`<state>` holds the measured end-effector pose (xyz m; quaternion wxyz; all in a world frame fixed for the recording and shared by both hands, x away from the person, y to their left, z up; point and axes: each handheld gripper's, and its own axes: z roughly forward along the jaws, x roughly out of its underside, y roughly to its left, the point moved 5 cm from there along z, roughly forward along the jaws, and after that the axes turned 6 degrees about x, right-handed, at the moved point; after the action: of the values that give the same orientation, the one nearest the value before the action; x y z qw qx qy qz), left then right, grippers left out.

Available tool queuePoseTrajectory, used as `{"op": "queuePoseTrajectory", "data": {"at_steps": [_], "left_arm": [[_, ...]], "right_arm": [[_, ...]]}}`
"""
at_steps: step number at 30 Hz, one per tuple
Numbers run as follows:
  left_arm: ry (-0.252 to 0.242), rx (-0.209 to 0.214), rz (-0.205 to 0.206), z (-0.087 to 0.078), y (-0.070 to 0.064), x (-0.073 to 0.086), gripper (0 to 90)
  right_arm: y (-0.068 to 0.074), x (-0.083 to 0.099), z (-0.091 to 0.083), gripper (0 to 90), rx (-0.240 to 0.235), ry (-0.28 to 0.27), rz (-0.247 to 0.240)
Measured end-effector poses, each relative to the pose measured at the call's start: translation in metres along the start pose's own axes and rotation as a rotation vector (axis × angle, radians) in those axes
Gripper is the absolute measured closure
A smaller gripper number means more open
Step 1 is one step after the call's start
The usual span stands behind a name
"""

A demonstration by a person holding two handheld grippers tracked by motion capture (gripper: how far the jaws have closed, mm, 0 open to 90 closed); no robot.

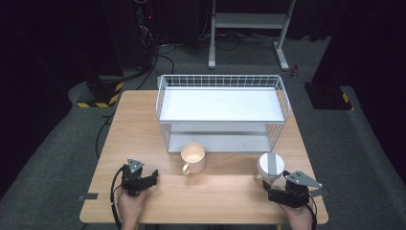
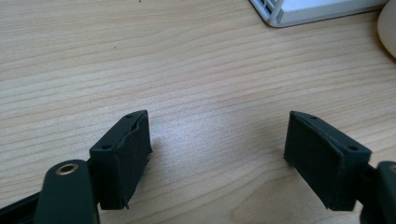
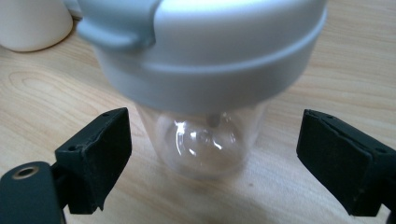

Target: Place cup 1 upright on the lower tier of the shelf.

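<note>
Right gripper (image 1: pixel 274 190) held low over the wooden table (image 1: pixel 225 191), just on the near side of the clear lidded cup (image 1: pixel 269 167). Jaws spread wide in the right gripper view (image 3: pixel 212 154), one to each side of the cup's (image 3: pixel 205 84) transparent body, neither pad touching it. Cup standing upright on the table, capped with a grey-white lid and a flip tab, clear lower part narrower than the lid.

Left gripper (image 1: pixel 143 179) down near the table's front edge, well apart from the cup and to its left. Jaws parted in the left gripper view (image 2: pixel 217 154) with only bare wood grain between them, nothing held.

Cream mug (image 1: pixel 193 157) upright to the left of the cup, handle turned toward the near edge, open top showing a pale inside. White wire rack (image 1: pixel 222 112) with two shelves just behind both mug and cup, its front edge close to them. Corner of the rack (image 2: pixel 299 11) and an edge of the mug (image 2: pixel 388 28) seen at the far right of the left gripper view; mug (image 3: pixel 32 23) also seen to the cup's left in the right gripper view.
</note>
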<state>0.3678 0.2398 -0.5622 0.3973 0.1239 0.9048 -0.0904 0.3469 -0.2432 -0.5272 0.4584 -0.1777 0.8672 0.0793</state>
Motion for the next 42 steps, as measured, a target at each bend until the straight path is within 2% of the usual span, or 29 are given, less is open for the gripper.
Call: {"op": "queuePoseTrajectory", "data": {"at_steps": [13,18,23,32,42], "left_arm": [[0.0,0.001,-0.001,0.0,0.0,0.0,22.7],[-0.001,0.001,0.0,0.0,0.0,0.0,22.7],[-0.001,0.001,0.0,0.0,0.0,0.0,22.7],[0.0,0.001,-0.001,0.0,0.0,0.0,22.8],[0.0,0.001,-0.002,0.0,0.0,0.0,22.9]], "right_arm": [[0.006,-0.012,0.014,10.0,0.0,-0.01,-0.004],[0.006,-0.013,0.017,13.0,0.002,-0.015,-0.003],[0.008,-0.014,0.018,17.7,-0.007,-0.029,-0.013],[0.008,-0.014,0.018,18.3,0.004,-0.042,-0.011],[0.01,-0.019,0.016,18.4,-0.007,-0.047,-0.004]]}}
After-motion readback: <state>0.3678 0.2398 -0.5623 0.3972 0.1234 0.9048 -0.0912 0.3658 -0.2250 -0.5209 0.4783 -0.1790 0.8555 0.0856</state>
